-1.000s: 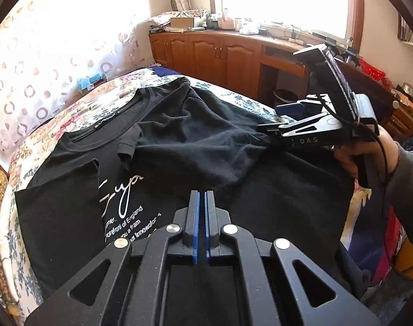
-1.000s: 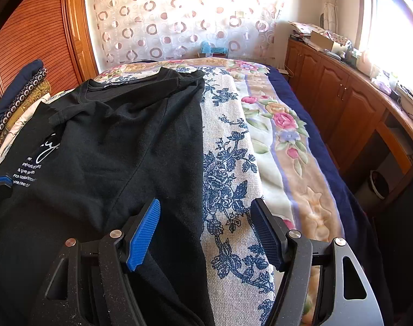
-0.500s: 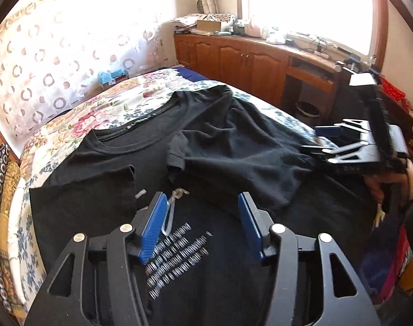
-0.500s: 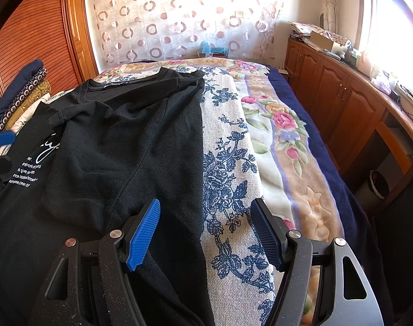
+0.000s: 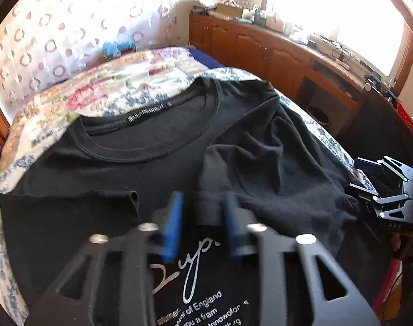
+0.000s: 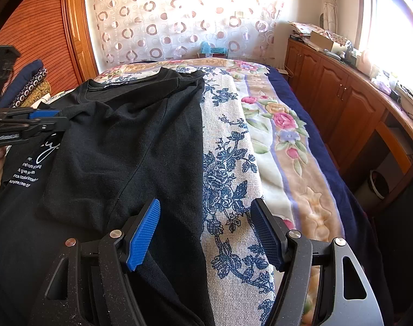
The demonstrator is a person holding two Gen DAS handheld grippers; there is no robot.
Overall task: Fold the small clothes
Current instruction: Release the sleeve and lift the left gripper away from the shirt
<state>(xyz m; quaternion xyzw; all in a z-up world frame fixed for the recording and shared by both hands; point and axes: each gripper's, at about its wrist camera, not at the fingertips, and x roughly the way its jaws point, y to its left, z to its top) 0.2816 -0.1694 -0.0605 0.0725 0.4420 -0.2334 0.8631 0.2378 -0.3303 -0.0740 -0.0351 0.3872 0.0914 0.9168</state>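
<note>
Because the black T-shirt spread on the floral bed is light, limp cotton, you should pinch a hem or sleeve edge. Your left gripper angles down, jaws closing around the folded sleeve cuff. Your right gripper hangs spread and empty over the shirt's edge.

Home bedroom — floral bed, curtain

Black T-shirt on floral bedspread
</note>
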